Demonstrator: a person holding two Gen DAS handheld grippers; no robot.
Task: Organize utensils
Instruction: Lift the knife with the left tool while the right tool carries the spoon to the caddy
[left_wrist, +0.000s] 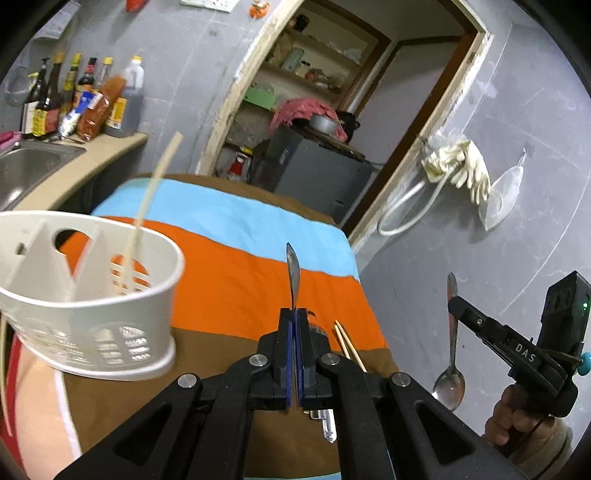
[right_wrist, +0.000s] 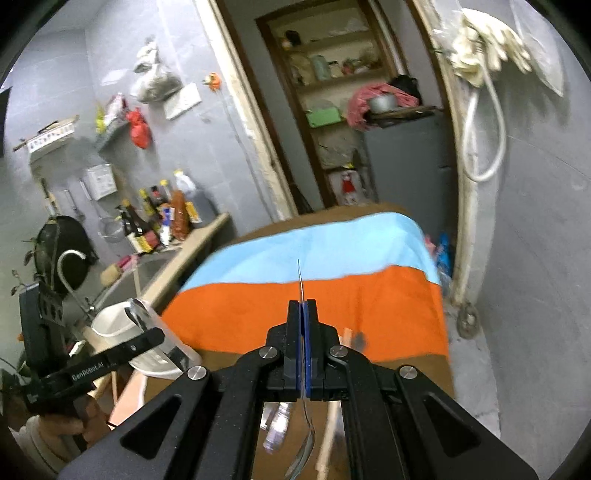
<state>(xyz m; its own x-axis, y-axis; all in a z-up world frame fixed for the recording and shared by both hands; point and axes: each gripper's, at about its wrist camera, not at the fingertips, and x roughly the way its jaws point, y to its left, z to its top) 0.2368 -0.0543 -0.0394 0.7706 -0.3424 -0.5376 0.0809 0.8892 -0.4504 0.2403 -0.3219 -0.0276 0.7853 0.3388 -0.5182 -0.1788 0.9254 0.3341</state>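
My left gripper (left_wrist: 294, 314) is shut on a metal utensil (left_wrist: 292, 275) seen edge on, its end pointing away over the striped cloth (left_wrist: 236, 273). The white utensil holder (left_wrist: 92, 295) stands at the left with a wooden chopstick (left_wrist: 147, 206) leaning in it. My right gripper (right_wrist: 303, 306) is shut on a metal spoon (right_wrist: 301, 284), bowl hanging down; in the left wrist view the same spoon (left_wrist: 451, 354) hangs beyond the table's right edge. Two chopsticks (left_wrist: 349, 345) lie on the cloth just right of my left fingers.
A sink (left_wrist: 26, 166) and counter with sauce bottles (left_wrist: 74, 99) are at the far left. A doorway with shelves and a grey cabinet (left_wrist: 314, 173) lies beyond the table. Gloves (left_wrist: 461, 166) hang on the right wall. A clear object (left_wrist: 327, 424) lies under my left gripper.
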